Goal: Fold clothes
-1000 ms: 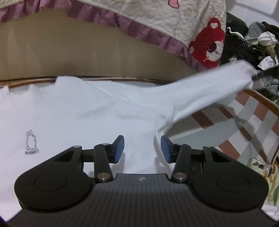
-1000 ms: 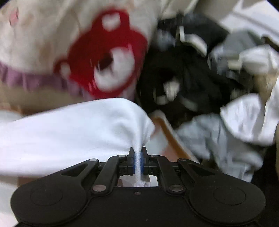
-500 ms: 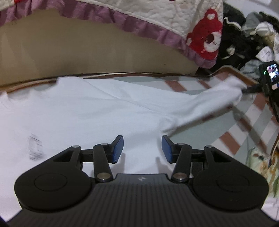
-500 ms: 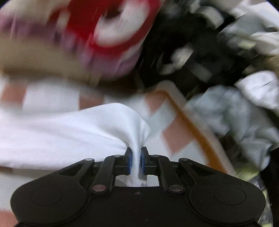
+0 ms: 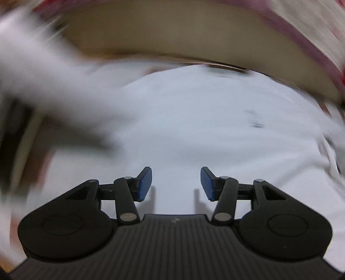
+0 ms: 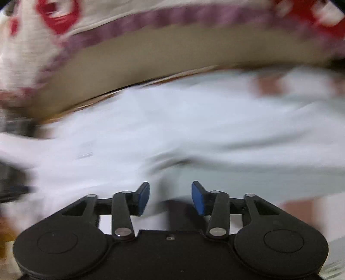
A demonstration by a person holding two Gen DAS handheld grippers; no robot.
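The thin white cotton shirt (image 5: 204, 120) lies spread, soft, light and floppy; best pinched at a hem or sleeve edge. Left claw (image 5: 176, 184) and right claw (image 6: 170, 198) both gape, holding nothing.

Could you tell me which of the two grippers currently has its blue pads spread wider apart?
The left gripper: its gap looks slightly wider than the right gripper's. Both are open and hold nothing.

Both views heavily motion-blurred. Cream quilt (image 6: 25, 53) with red prints and a purple ruffle trim (image 6: 172, 18) runs across the top of the right wrist frame; same quilt at upper right of the left wrist frame. Tan panel (image 5: 183, 36) sits below it. Striped surface (image 6: 267, 84) shows upper right.
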